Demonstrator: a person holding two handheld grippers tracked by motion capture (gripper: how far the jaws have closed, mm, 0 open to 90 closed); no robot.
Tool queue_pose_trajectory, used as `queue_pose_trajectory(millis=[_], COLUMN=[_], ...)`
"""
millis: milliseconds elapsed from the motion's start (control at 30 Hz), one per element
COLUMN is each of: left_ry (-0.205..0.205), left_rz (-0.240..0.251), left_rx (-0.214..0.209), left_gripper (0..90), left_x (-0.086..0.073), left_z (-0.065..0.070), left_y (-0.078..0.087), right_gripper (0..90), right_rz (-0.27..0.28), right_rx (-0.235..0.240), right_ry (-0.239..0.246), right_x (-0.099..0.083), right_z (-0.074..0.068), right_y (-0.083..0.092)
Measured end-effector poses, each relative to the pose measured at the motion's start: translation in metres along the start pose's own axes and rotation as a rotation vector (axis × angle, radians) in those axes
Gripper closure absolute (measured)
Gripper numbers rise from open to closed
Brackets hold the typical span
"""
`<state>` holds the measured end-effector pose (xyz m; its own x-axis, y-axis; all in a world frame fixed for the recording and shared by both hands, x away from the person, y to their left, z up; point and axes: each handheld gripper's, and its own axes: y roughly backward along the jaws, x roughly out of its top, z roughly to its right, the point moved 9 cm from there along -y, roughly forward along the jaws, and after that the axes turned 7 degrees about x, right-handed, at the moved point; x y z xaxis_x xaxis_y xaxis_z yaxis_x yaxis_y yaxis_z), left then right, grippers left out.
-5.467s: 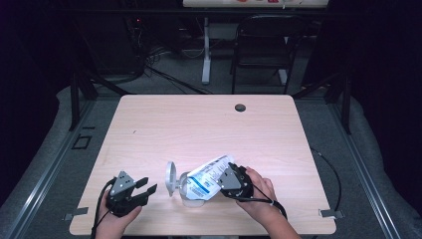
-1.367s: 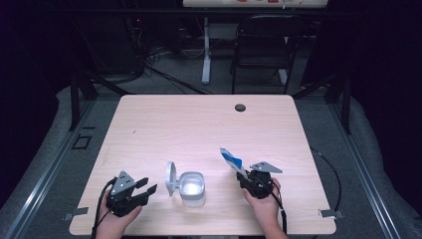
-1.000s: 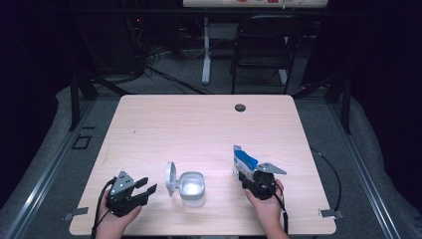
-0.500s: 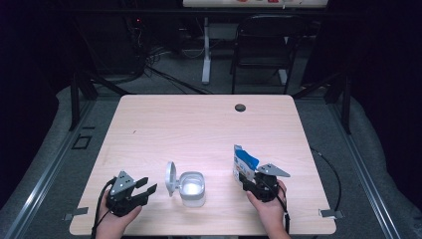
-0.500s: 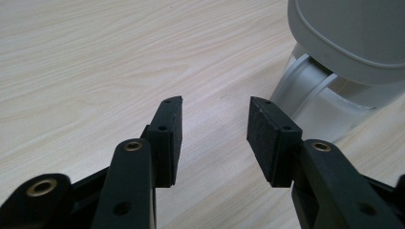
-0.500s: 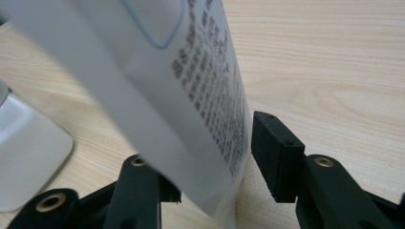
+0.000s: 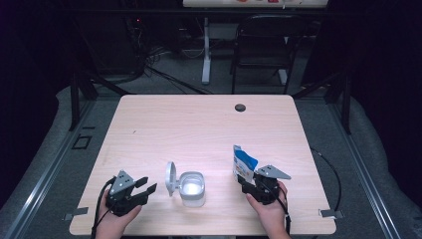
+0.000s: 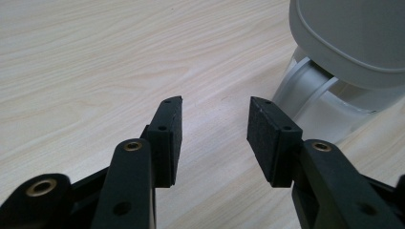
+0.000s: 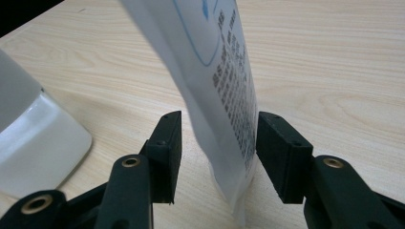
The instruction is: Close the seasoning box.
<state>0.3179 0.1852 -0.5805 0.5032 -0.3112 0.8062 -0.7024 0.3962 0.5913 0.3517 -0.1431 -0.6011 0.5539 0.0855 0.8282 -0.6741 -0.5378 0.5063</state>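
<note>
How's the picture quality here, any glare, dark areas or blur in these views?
High view: the table is evenly lit, its surroundings nearly black, the white container glares. Left gripper view: the container's lid is soft, the jaws sharp. Right gripper view: the pouch blurs toward its top, its lower print readable.

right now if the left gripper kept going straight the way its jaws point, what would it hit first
Probably nothing at once: the left gripper has open jaws aimed over bare table. The white container with its flipped-up lid sits just right of that line, so the right-hand jaw might clip its base; depth is unclear.
</note>
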Motion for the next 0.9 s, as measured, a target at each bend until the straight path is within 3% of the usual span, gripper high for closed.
queue_pose_trajectory(millis=[467, 900], left_ry=[0.013, -0.012], left_rz=[0.013, 0.039], left_rx=[-0.004, -0.019], left_gripper=[56.5, 60.0], left_x=[0.007, 0.018], left_z=[0.002, 0.010], left_y=[0.001, 0.005], right_gripper=[49.2, 47.1], right_rz=[0.007, 0.020], right_rx=[-0.003, 0.000], right_ry=[0.016, 0.037], right_x=[-0.005, -0.011], right_z=[0.001, -0.005], right_y=[0.017, 0.032])
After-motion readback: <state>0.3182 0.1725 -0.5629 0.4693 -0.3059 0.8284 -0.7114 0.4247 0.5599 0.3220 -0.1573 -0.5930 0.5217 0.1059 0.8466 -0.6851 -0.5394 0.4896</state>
